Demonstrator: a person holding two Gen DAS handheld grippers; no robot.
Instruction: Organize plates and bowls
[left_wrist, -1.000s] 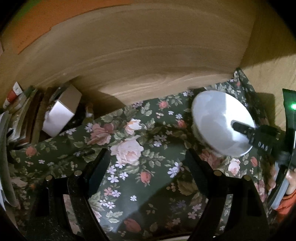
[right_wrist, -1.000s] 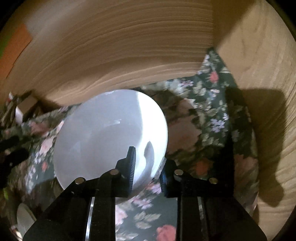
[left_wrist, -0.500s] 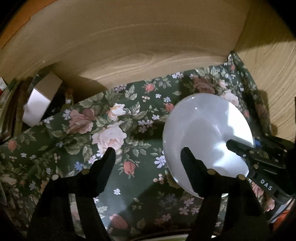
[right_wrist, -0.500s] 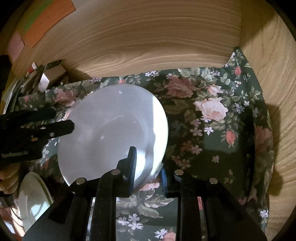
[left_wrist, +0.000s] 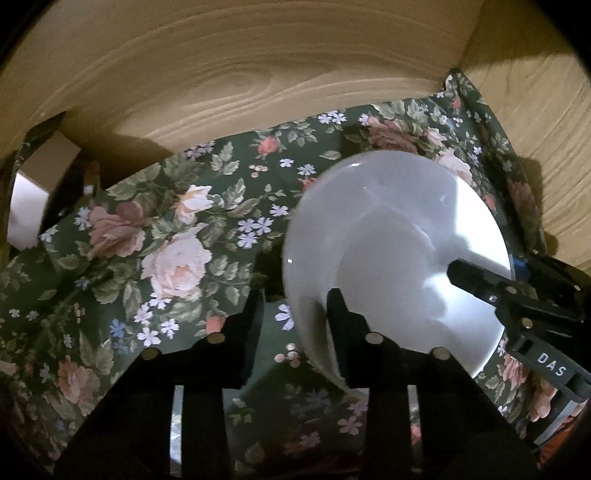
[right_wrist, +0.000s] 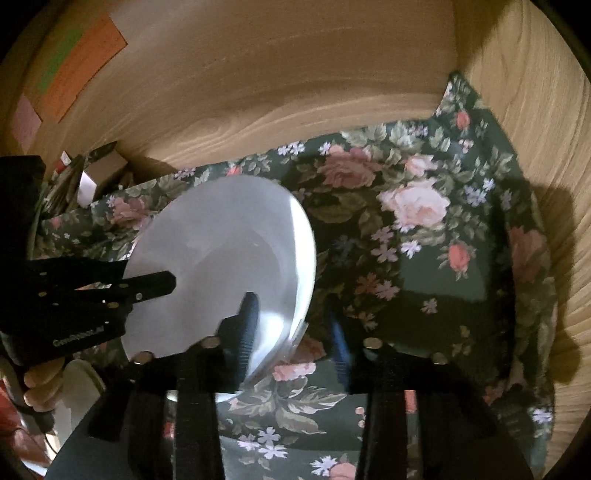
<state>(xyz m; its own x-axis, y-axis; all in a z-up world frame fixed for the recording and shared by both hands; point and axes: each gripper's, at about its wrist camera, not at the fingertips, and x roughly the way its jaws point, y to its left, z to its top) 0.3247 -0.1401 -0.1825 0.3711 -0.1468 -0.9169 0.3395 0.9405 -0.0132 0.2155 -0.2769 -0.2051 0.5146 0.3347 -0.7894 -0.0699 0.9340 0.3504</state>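
Observation:
A white bowl (left_wrist: 399, 266) (right_wrist: 221, 266) hangs tilted over the floral cloth (left_wrist: 166, 240), its foot ring showing in the right wrist view. My left gripper (left_wrist: 293, 299) straddles the bowl's near rim, one finger inside and one outside. Its jaws are closing, and cloth still shows between the outer finger and the bowl wall. My right gripper (right_wrist: 291, 314) straddles the opposite rim. Its jaws are opening, and a gap shows between the outer finger and the rim.
Wooden walls (left_wrist: 258, 74) close the space at the back and right. A cardboard box (left_wrist: 33, 184) stands at the far left. Another white plate (right_wrist: 79, 380) and a person's hand (right_wrist: 40, 384) sit at the lower left. Coloured paper (right_wrist: 74, 66) is on the back wall.
My left gripper came down and in over the bowl's rim and its jaws narrowed around it. My right gripper's jaws parted from the rim. The bowl shifted left in both views.

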